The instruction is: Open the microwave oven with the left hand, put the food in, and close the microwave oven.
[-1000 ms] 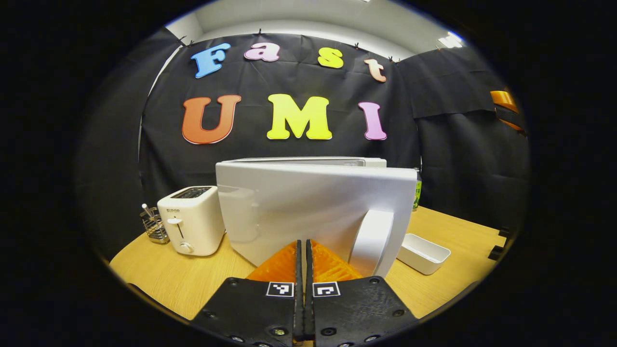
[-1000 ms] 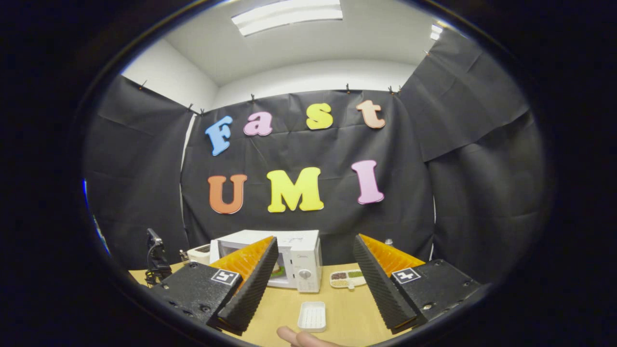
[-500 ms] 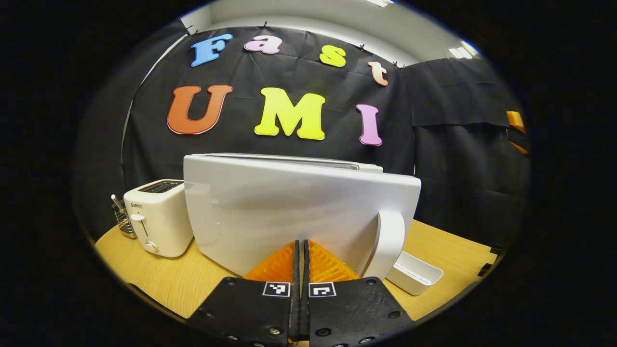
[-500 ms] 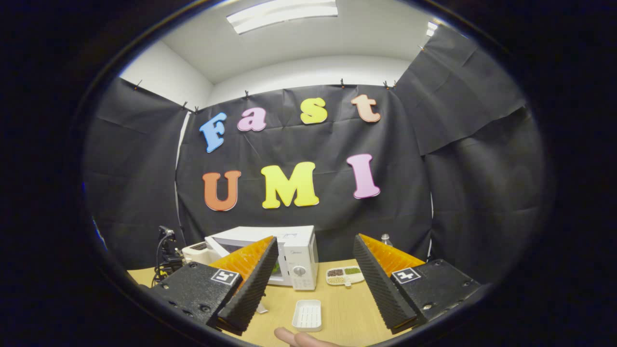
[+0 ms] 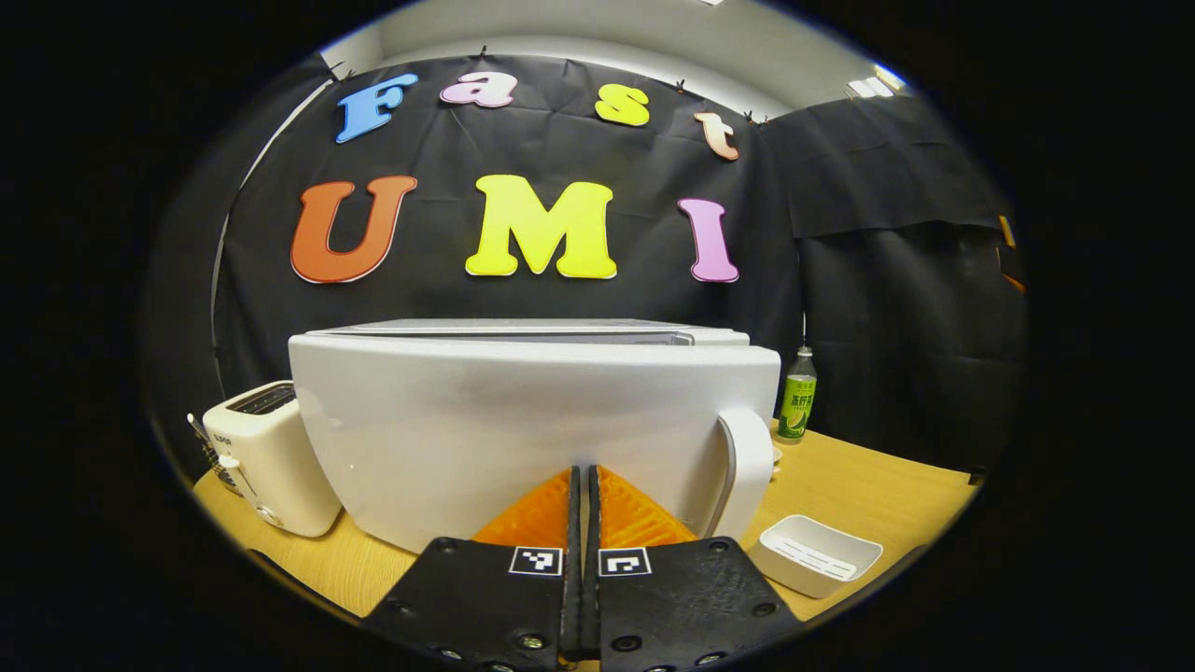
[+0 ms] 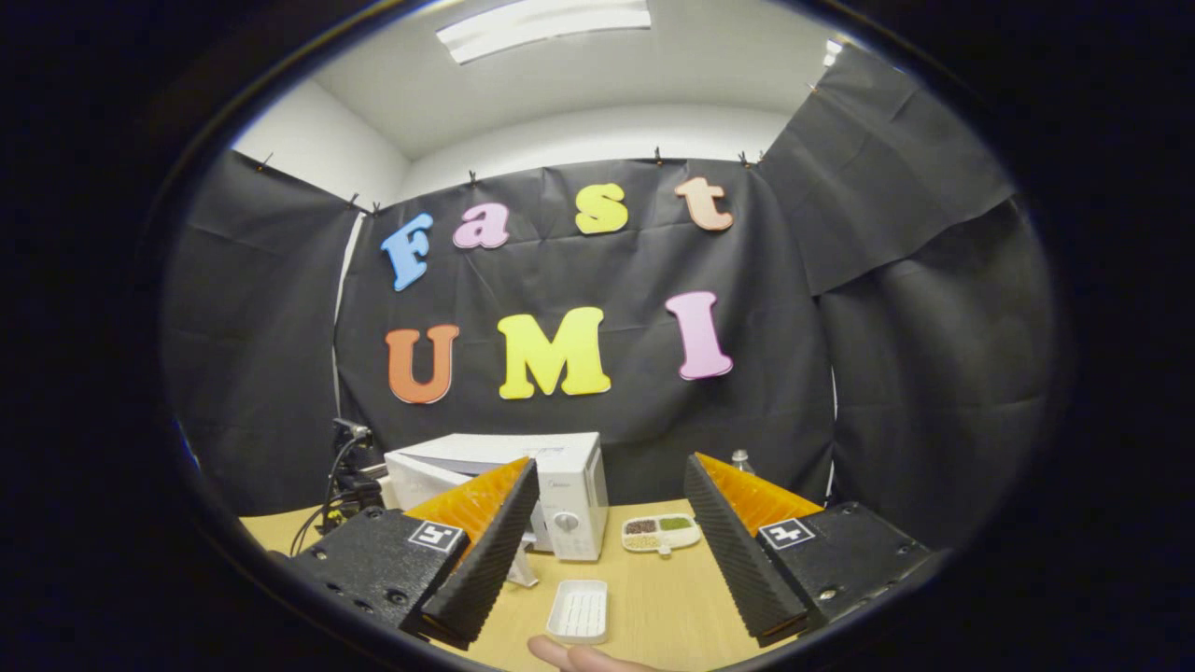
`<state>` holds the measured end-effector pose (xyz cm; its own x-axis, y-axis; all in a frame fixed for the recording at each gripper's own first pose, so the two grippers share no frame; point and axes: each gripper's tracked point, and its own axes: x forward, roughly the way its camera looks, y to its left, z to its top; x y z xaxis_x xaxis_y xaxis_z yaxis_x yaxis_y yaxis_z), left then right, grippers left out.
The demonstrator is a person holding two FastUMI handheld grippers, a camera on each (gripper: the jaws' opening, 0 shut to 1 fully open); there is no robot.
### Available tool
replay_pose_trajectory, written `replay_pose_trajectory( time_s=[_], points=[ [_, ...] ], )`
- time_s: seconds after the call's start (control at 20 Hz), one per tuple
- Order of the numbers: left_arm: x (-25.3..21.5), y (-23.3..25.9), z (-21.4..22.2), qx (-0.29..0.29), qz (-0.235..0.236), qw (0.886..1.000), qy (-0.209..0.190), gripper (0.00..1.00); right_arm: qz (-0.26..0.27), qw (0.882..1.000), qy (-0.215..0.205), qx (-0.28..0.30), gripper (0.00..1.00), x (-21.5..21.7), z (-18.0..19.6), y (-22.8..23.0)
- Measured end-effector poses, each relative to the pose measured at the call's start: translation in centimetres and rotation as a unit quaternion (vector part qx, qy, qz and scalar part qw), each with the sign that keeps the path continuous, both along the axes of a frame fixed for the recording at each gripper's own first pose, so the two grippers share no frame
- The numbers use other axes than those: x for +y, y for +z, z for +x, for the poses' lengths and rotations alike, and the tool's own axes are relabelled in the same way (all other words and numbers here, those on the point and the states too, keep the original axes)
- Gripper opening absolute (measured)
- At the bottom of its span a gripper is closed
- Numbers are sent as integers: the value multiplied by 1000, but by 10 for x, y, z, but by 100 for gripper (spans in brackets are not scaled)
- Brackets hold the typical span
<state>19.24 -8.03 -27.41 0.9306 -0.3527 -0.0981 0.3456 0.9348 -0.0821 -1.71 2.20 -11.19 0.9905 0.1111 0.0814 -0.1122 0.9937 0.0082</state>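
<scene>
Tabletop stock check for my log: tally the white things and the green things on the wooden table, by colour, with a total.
White: 4: microwave oven, toaster, small empty tray, divided snack dish.
Green: 1: bottle.
Total: 5.

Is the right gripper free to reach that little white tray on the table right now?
Probably yes. The right gripper is open and holds nothing, and the white tray lies on bare table ahead of its fingers, with nothing between.
</scene>
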Motion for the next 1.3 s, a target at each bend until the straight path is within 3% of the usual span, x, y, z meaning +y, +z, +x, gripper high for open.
replay_pose_trajectory(
  time_s=[0.5, 0.75, 0.8, 1.3],
  points=[
    [-16, 4, 57, 4, -5, 1000, 24, 0, 4, 1000, 0, 12, 100, -9, 32, -15],
    [-16, 9, 61, -12, -2, 1000, 23, 0, 8, 1000, -1, 23, 100, -6, 42, -26],
    [-16, 9, 62, -14, -2, 1000, 25, 0, 10, 1000, 1, 25, 90, -4, 44, -27],
    [-17, 9, 60, 4, 9, 999, 53, 0, 2, 999, -9, 34, 90, 3, 31, -26]
  ],
)
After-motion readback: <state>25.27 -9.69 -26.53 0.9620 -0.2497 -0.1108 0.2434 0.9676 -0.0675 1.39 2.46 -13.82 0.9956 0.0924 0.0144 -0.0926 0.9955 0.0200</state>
